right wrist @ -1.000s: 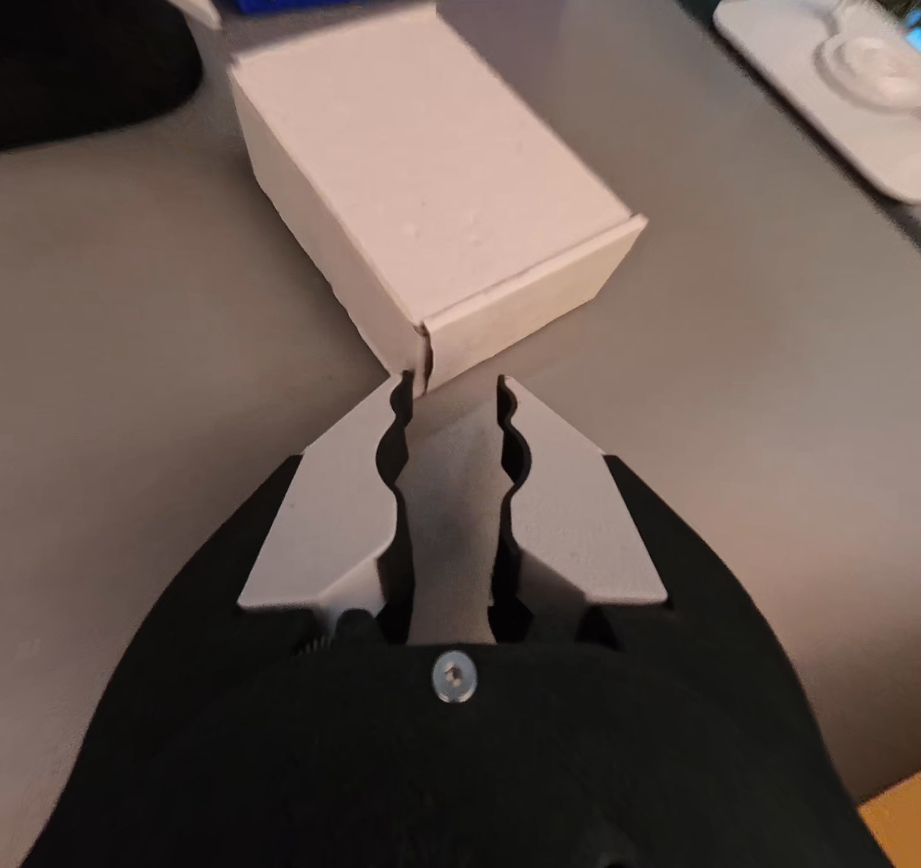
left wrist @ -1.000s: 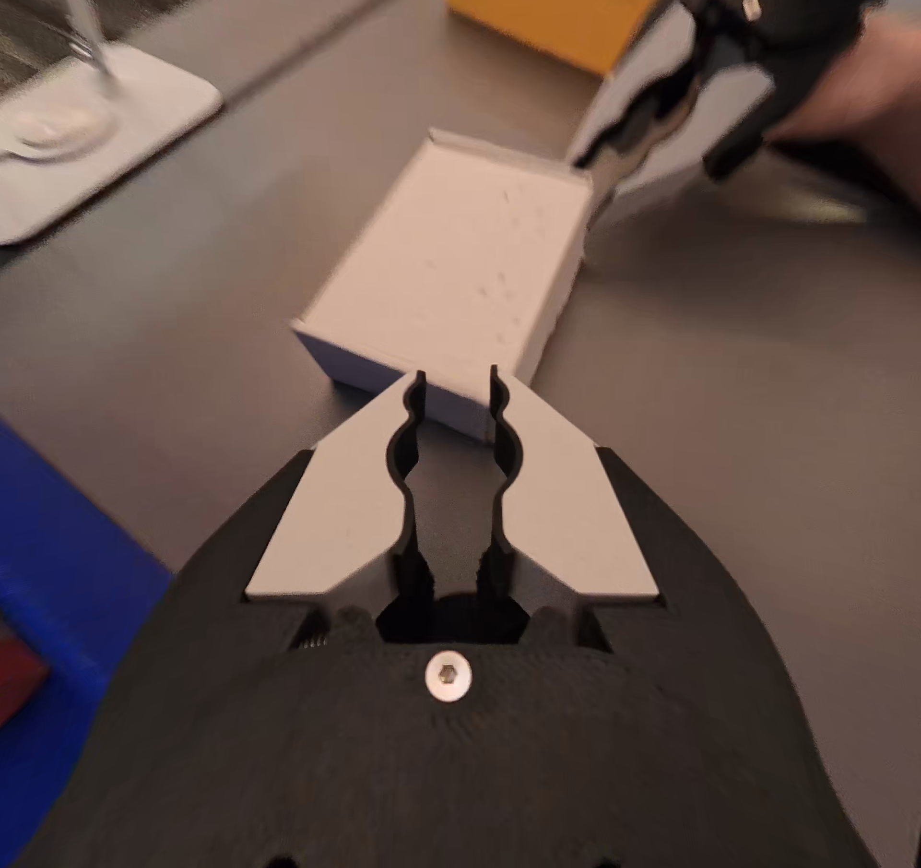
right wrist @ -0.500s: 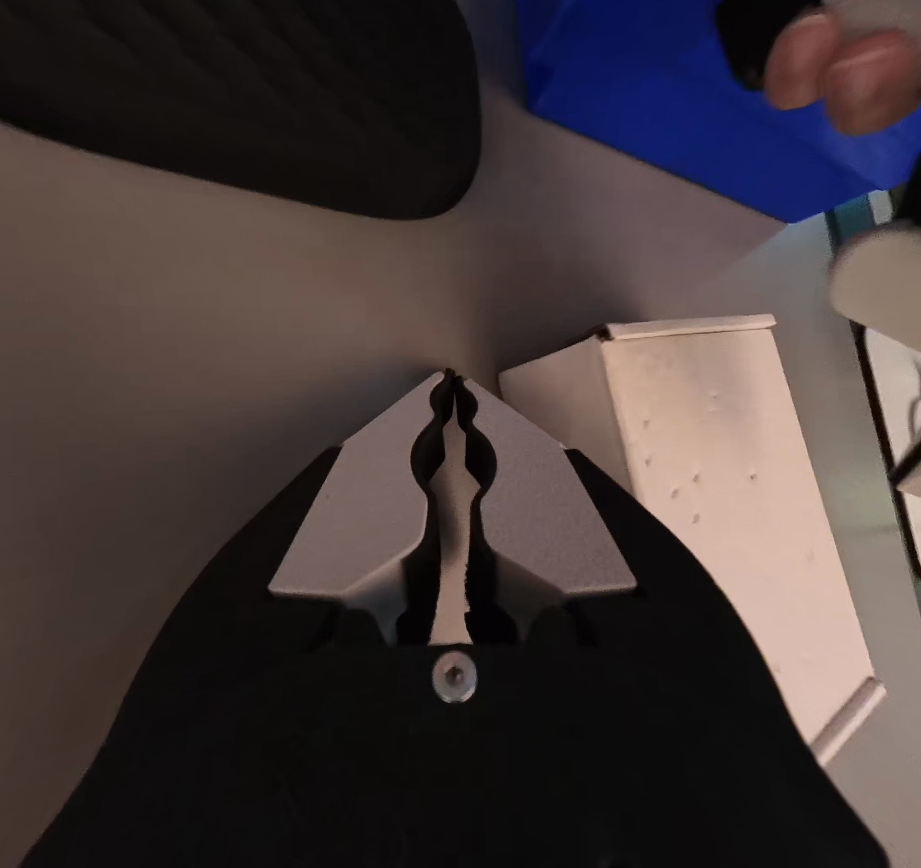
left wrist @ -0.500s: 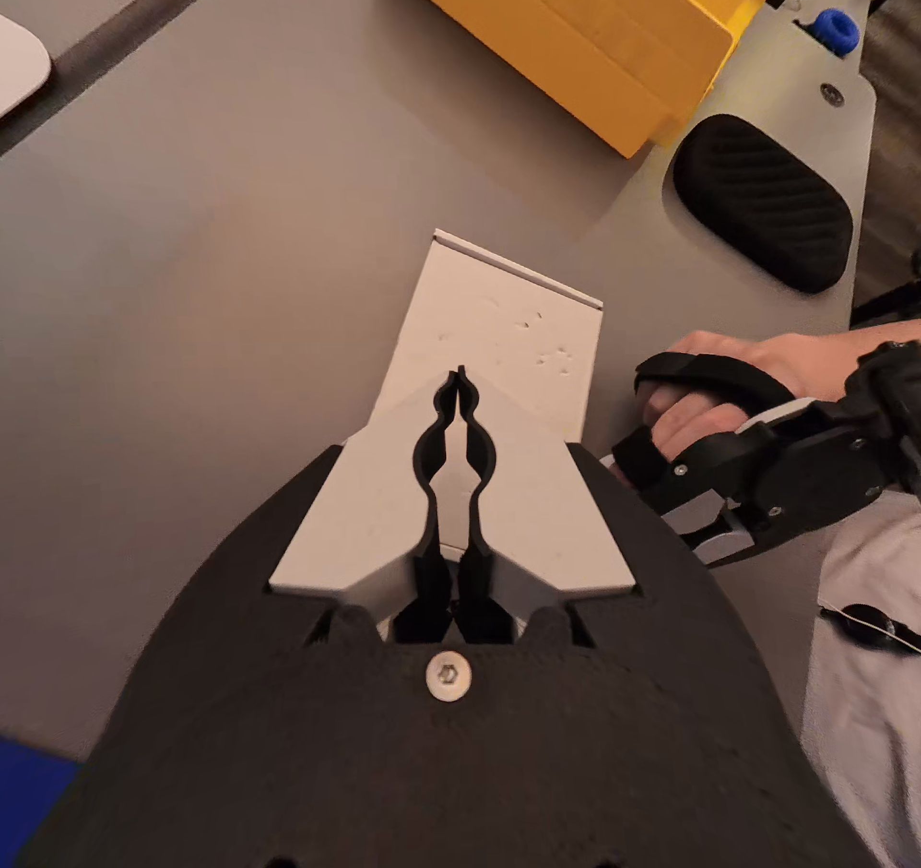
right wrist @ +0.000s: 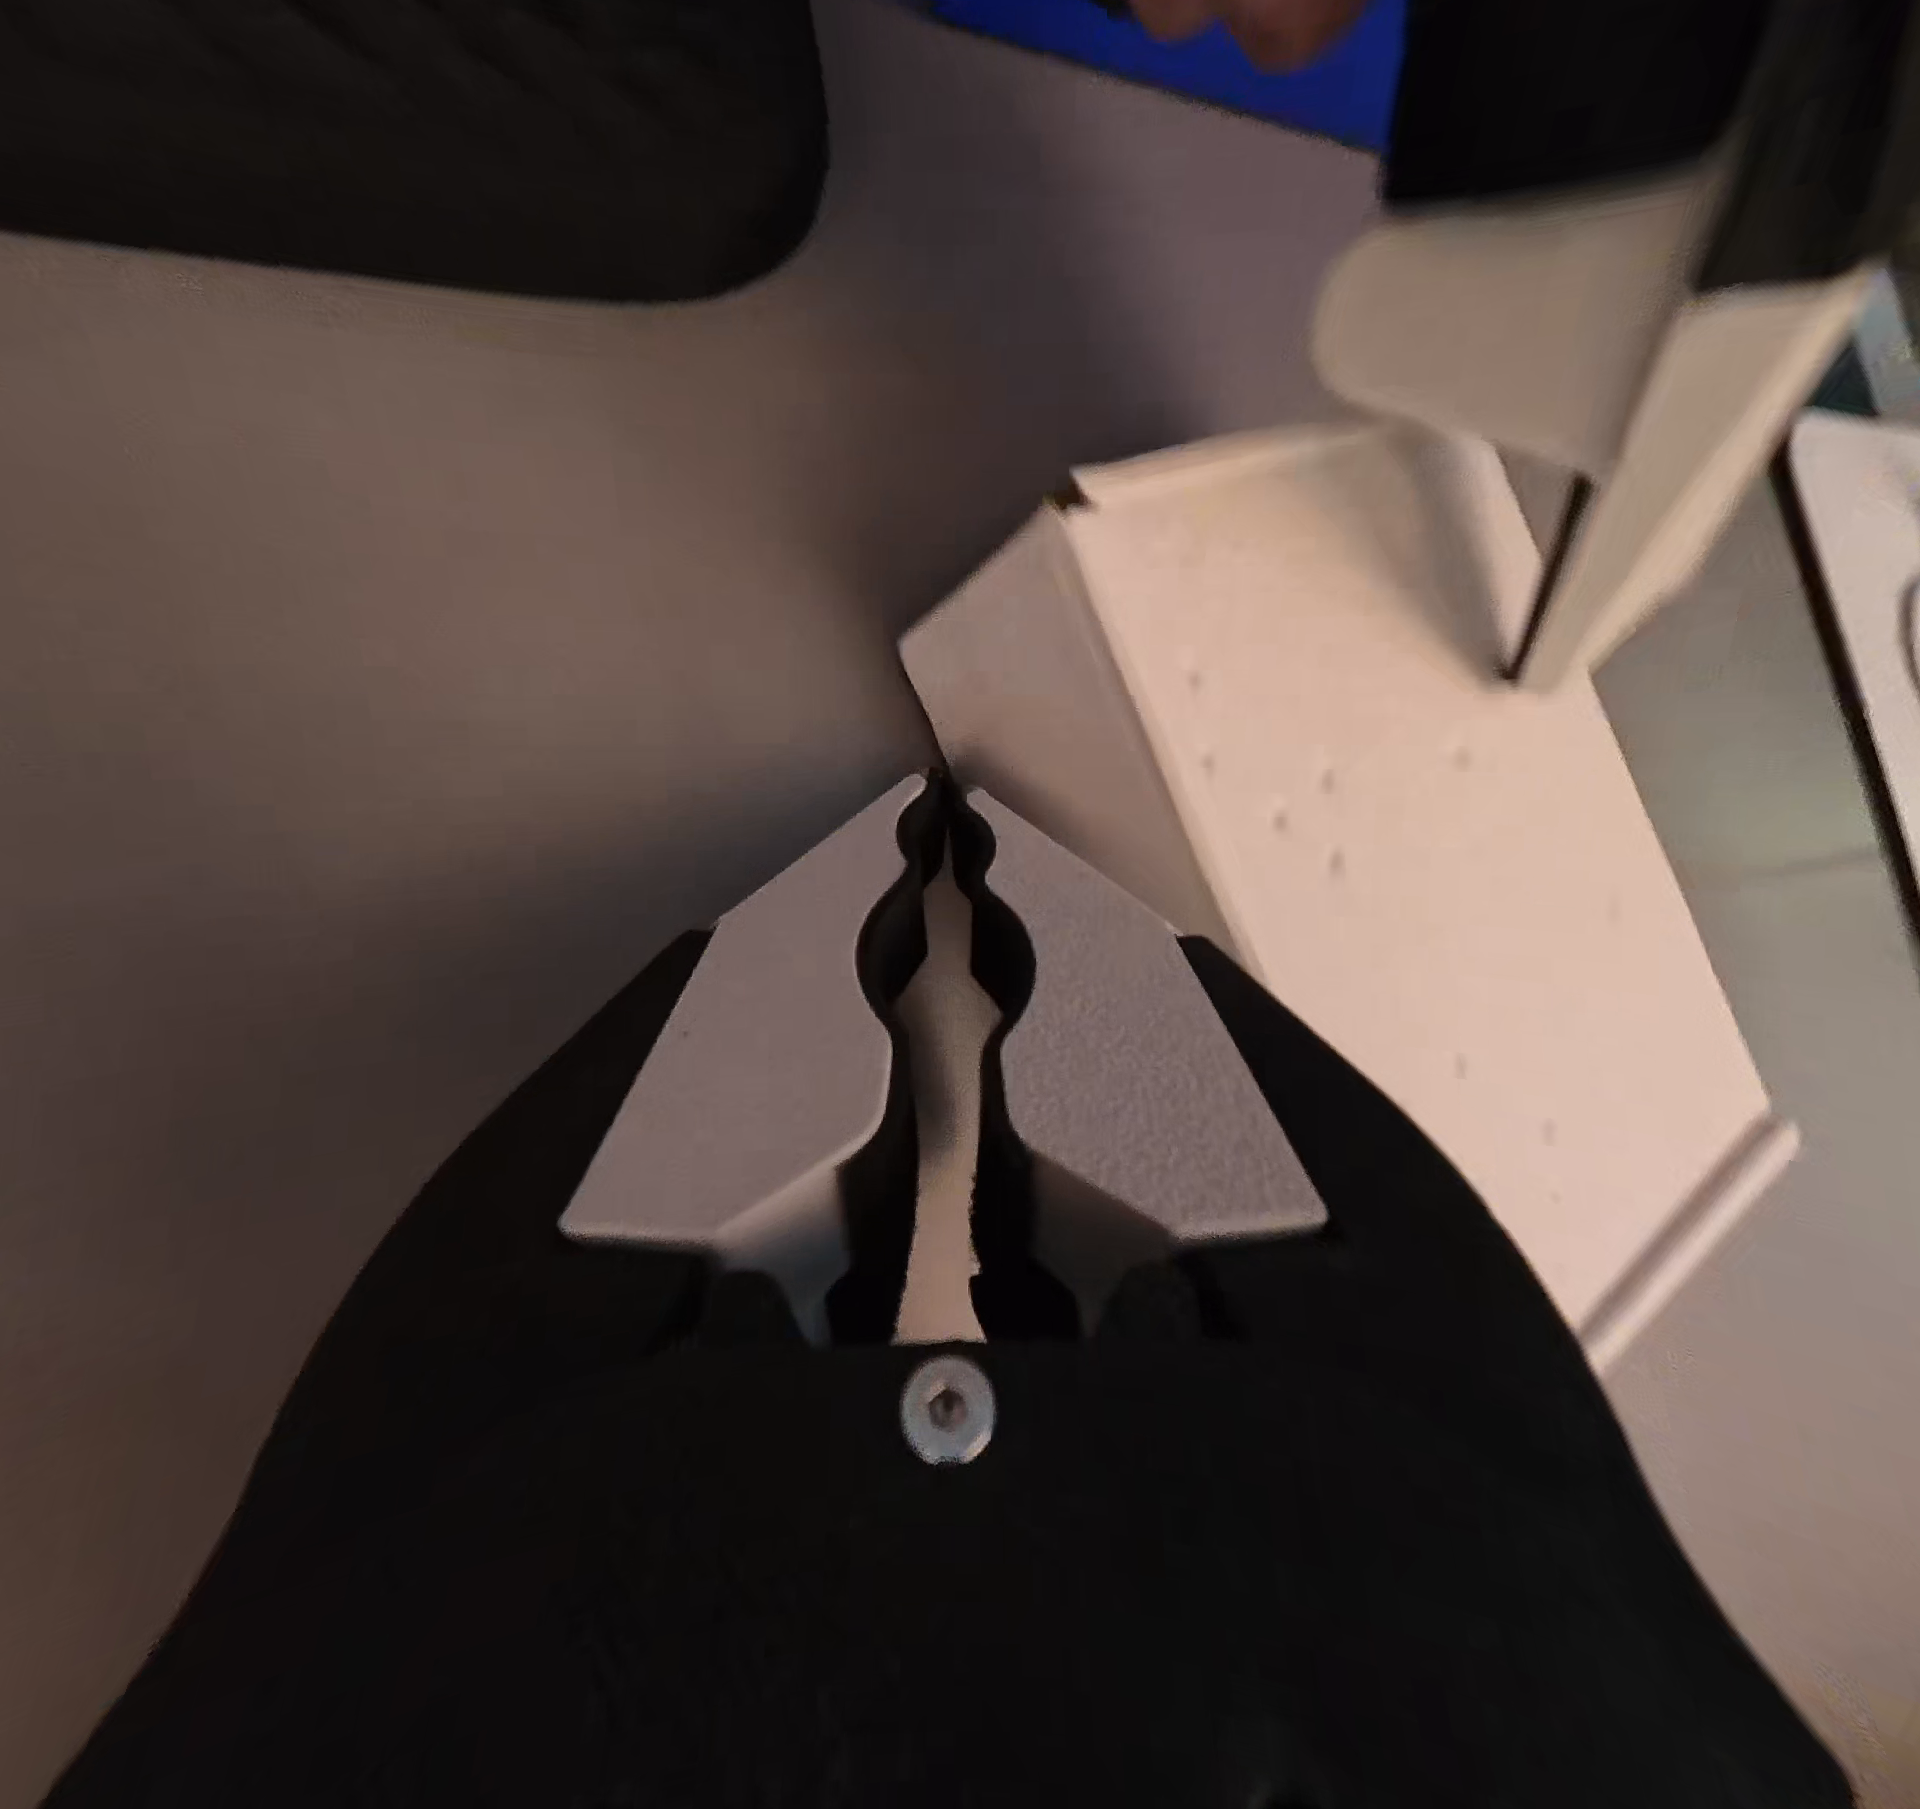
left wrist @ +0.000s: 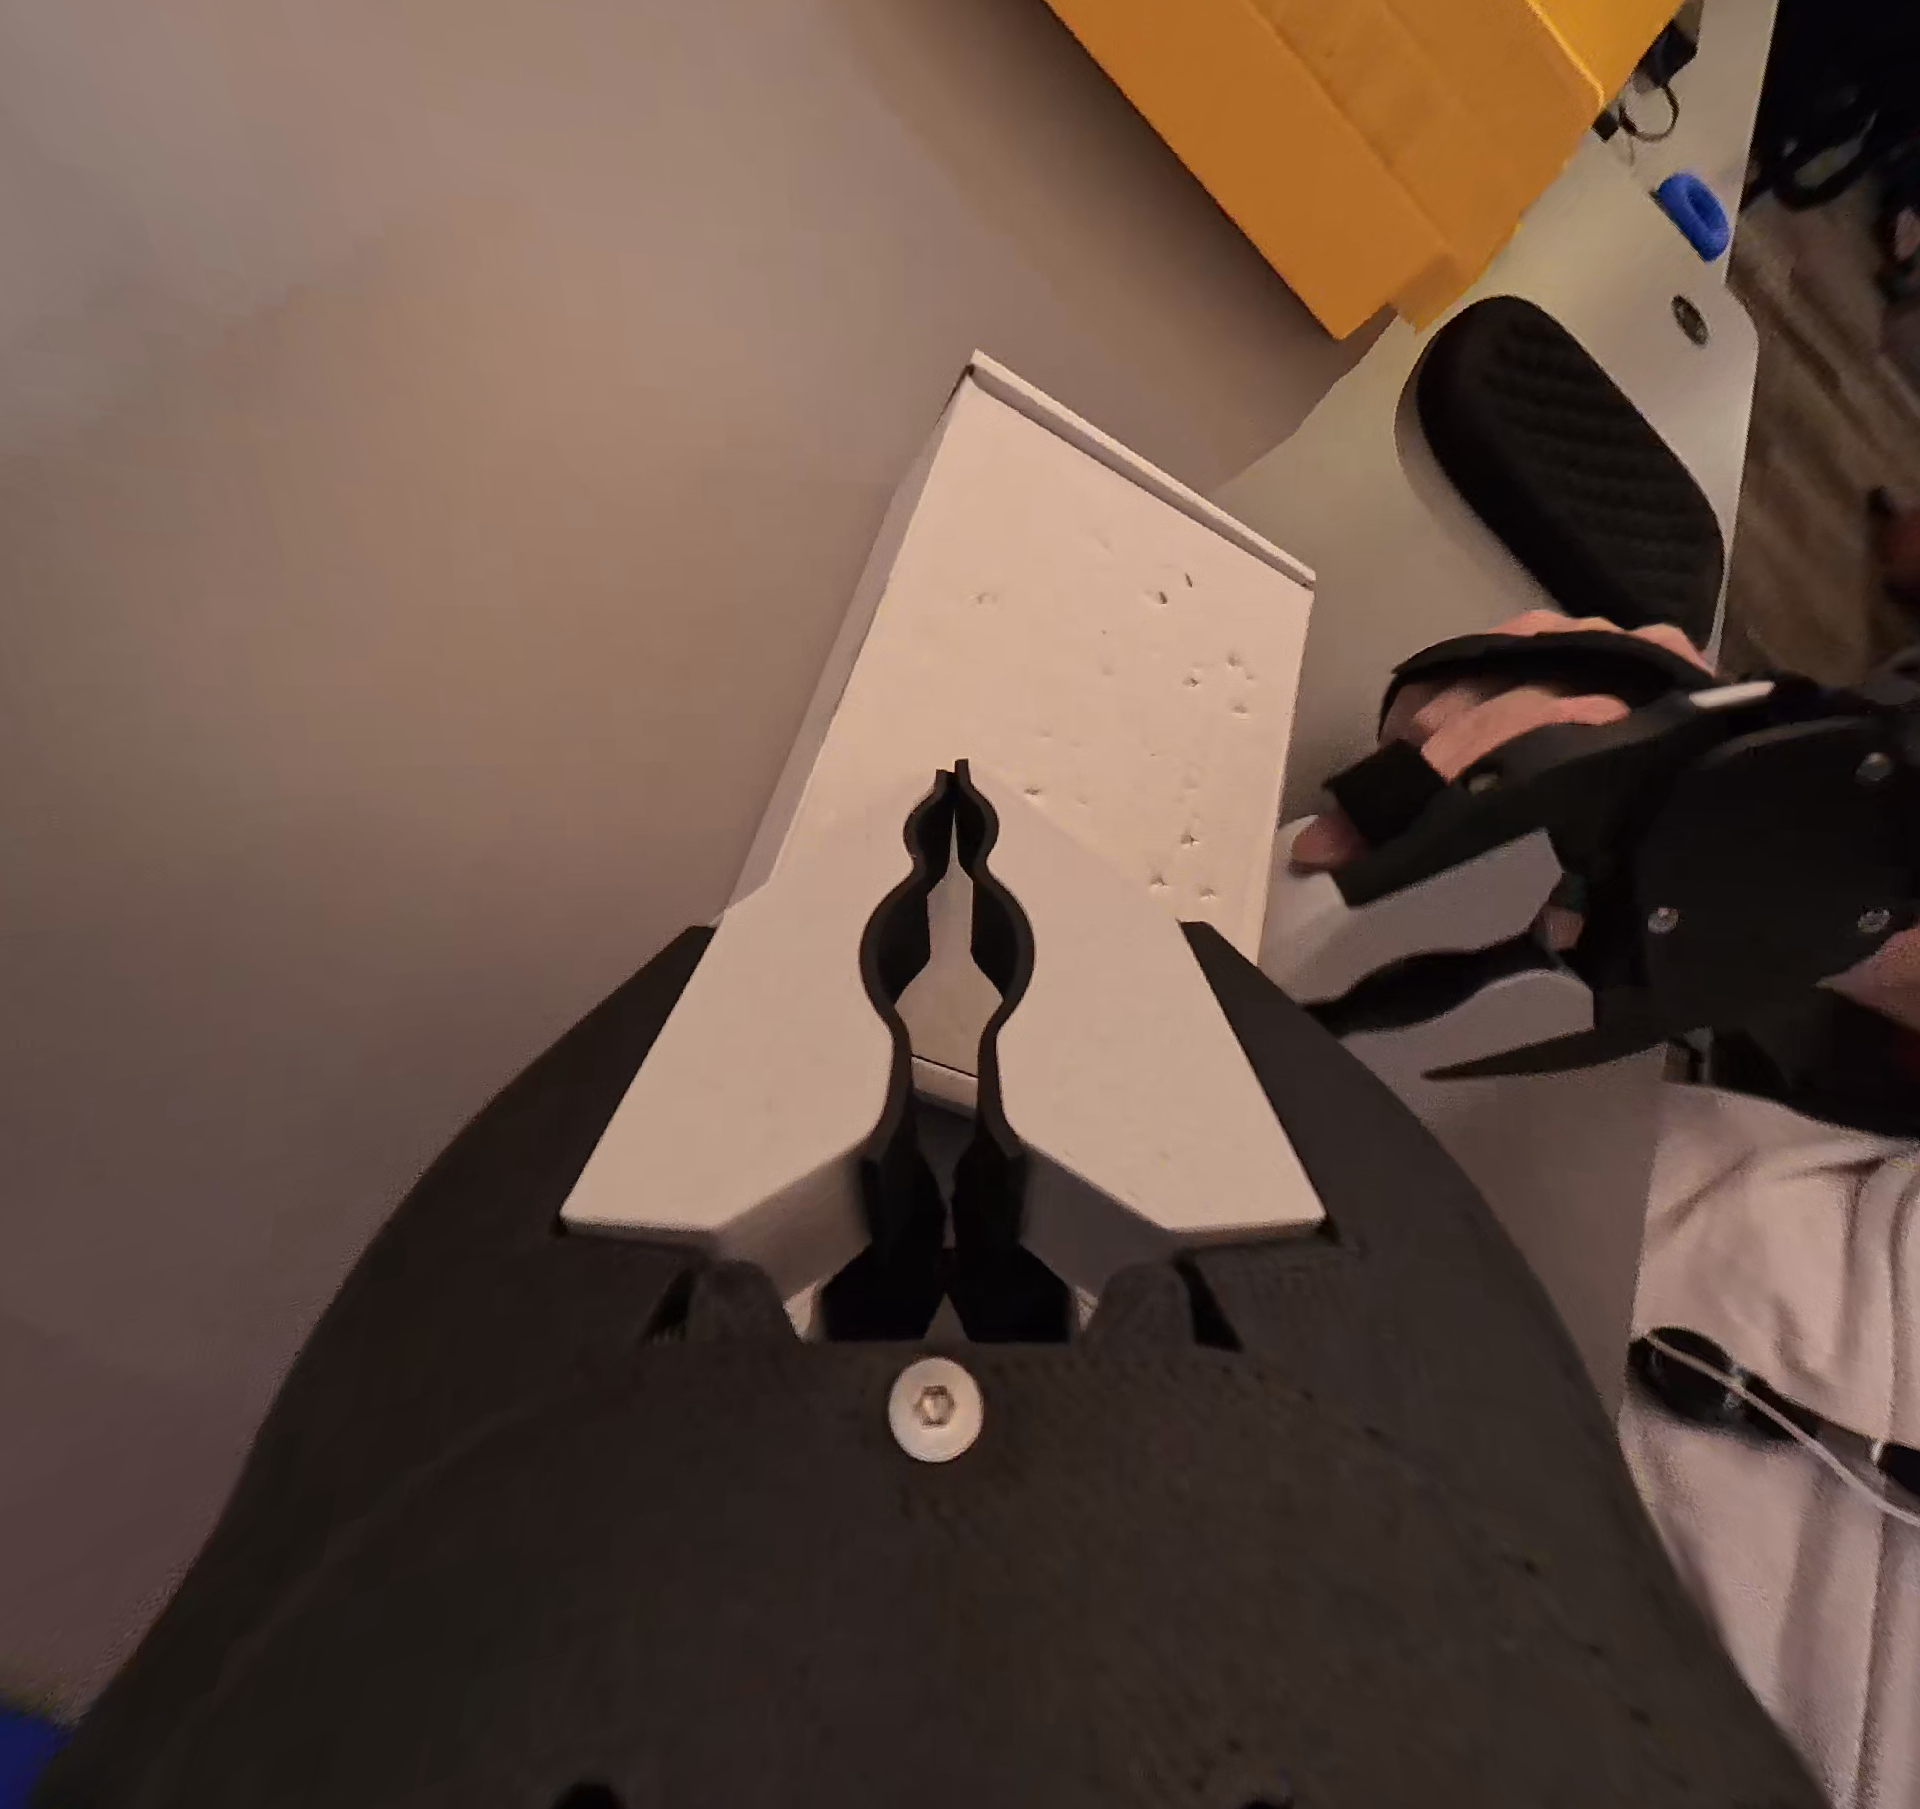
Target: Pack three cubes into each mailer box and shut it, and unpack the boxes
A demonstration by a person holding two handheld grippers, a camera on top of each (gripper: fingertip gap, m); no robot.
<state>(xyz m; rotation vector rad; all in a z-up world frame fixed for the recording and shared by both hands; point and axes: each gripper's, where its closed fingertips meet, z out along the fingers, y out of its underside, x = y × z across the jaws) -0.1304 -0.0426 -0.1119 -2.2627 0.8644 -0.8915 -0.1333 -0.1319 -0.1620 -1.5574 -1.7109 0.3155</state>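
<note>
A closed white mailer box (left wrist: 1091,658) lies on the grey table; it also shows in the right wrist view (right wrist: 1403,907). My left gripper (left wrist: 954,774) is shut and empty, its tips over the box lid. In the right wrist view the left gripper (right wrist: 1507,616) comes down from the upper right onto the lid's far end. My right gripper (right wrist: 940,785) is shut and empty, its tips at the lower corner of the box's long side. It shows beside the box in the left wrist view (left wrist: 1340,938). No cubes are in view.
A yellow box (left wrist: 1351,66) lies beyond the mailer box. A black padded rest (left wrist: 1558,492) lies at the table's edge, also seen in the right wrist view (right wrist: 416,66). A blue bin (right wrist: 1039,3) stands behind. A white base (right wrist: 1870,637) is at the right edge. My right fingertips sit around 10 cm from my left ones. The white base (right wrist: 1870,637) lies some 30 cm from my left tips, 40 cm from my right tips.
Both grippers have shut from open. The left has swung over the box lid and come closer to it. The right has moved to the box's side corner.
</note>
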